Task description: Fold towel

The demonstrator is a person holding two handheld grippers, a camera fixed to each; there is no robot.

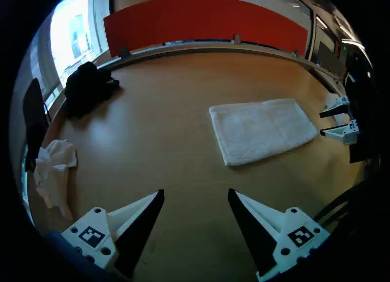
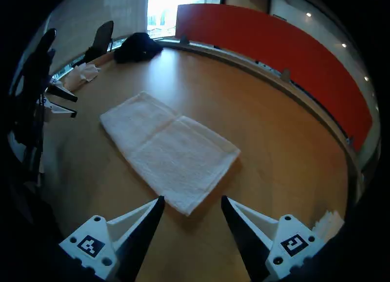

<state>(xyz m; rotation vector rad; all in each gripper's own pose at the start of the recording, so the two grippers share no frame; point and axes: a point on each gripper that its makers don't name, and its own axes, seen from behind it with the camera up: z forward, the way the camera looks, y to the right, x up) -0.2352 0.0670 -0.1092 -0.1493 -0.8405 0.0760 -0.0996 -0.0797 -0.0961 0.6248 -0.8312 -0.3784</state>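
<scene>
Clearly the right gripper [image 2: 191,200] is nearer: the towel [image 2: 168,150] lies on the table [image 2: 273,135], a corner just ahead of its parted fingers, long axis slanting away toward the left gripper [image 1: 195,193], likewise parted, well off

A broad light-brown wooden table [image 1: 170,135] with a curved far edge spreads across the left gripper view. In the right gripper view the table [image 2: 273,135] runs toward the upper left. A white terry towel [image 1: 263,128], folded into a flat rectangle, lies right of centre. In the right gripper view the towel [image 2: 165,148] sits at centre, a step crossing it and one corner pointing at the lower edge. A black heap of fabric [image 1: 87,87] [image 2: 138,45] rests on the tabletop at upper left, bag or garment unclear. A crumpled white cloth [image 1: 53,170] [image 2: 83,73] lies at the table's left edge, well apart from the towel.
</scene>
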